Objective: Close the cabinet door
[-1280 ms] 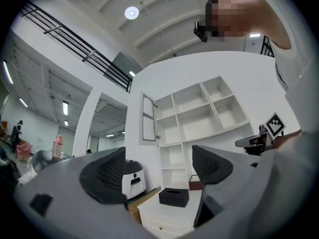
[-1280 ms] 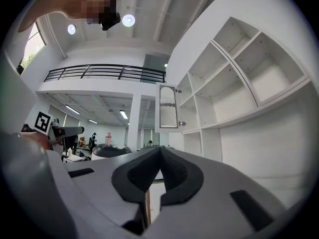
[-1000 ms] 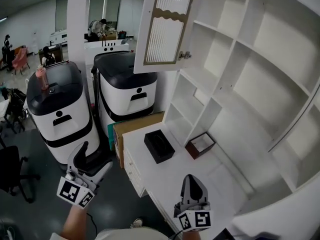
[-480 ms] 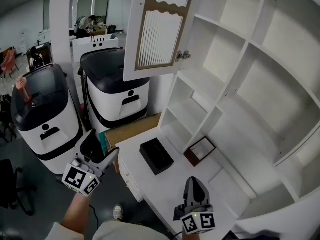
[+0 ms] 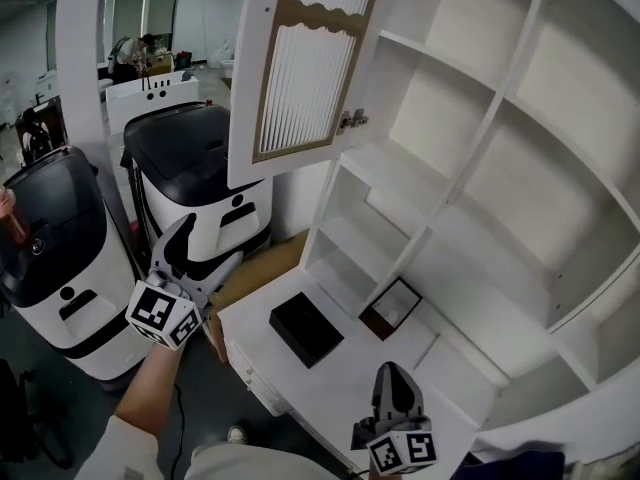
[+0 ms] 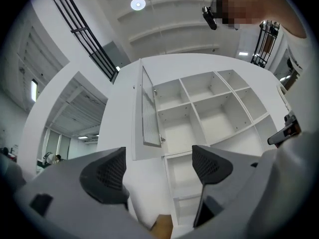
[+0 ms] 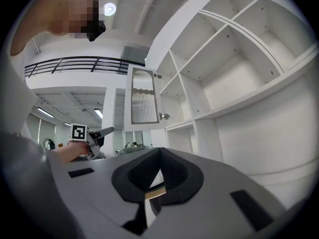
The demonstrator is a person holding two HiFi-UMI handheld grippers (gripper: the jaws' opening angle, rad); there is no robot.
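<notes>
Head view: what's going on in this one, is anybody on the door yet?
A person stands at a white shelf unit with tongs in each hand. The cabinet door hangs wide open, swung out to the left. The left tongs are held up below the door, jaws apart and empty, not touching it. The right tongs sit low over the desk, jaws together, holding nothing. Closing has not begun.

Bright, even light from the ceiling lamp (image 6: 138,4), soft shadows on white shelves (image 5: 480,158); gripper views bow into black corners, my right tongs (image 7: 158,156) slightly blurred up close
</notes>
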